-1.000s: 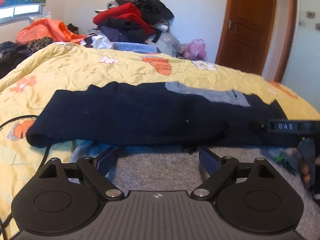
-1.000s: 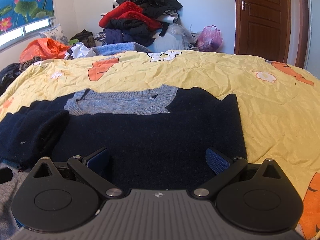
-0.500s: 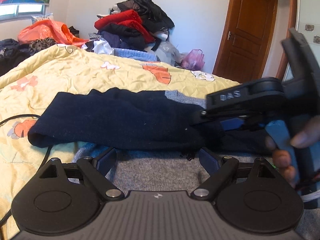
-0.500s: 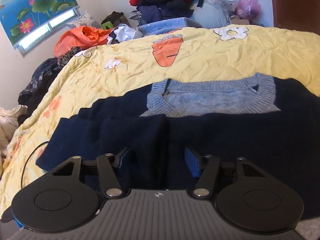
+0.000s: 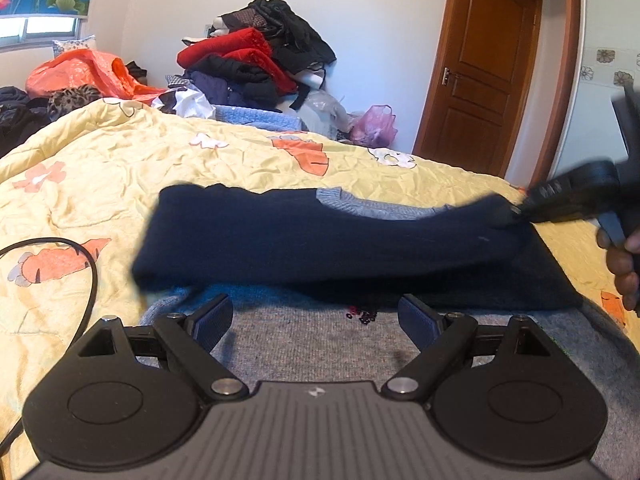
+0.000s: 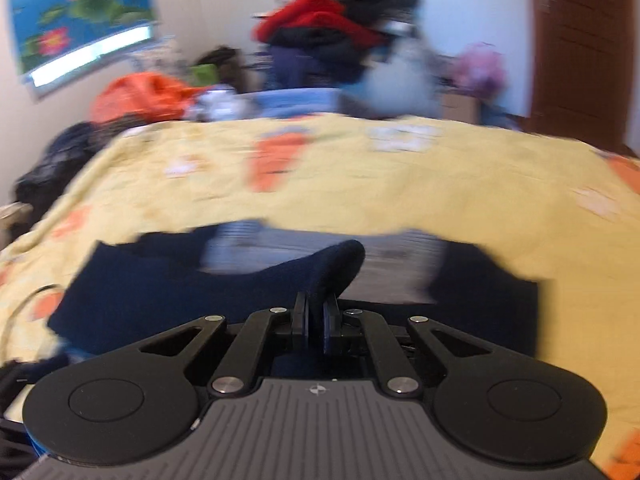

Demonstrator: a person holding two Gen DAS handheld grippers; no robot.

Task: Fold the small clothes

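A navy sweater (image 5: 460,284) with a grey collar (image 5: 360,210) lies on the yellow bedspread (image 5: 120,168). Its navy sleeve (image 5: 320,240) stretches across the body. My right gripper (image 6: 315,312) is shut on the sleeve's cuff (image 6: 332,268) and holds it above the sweater; it also shows in the left wrist view (image 5: 516,212) at the right end of the sleeve. My left gripper (image 5: 316,316) is open and empty, low over a grey knitted garment (image 5: 312,344) at the near edge.
A pile of red, black and navy clothes (image 5: 256,68) stands behind the bed. An orange bag (image 5: 88,72) lies at the back left. A black cable (image 5: 80,264) loops on the bedspread at left. A brown door (image 5: 484,72) stands at right.
My right gripper has closed on the sleeve's cuff and carried it to the right across the sweater. My left gripper has stayed open in the same place.
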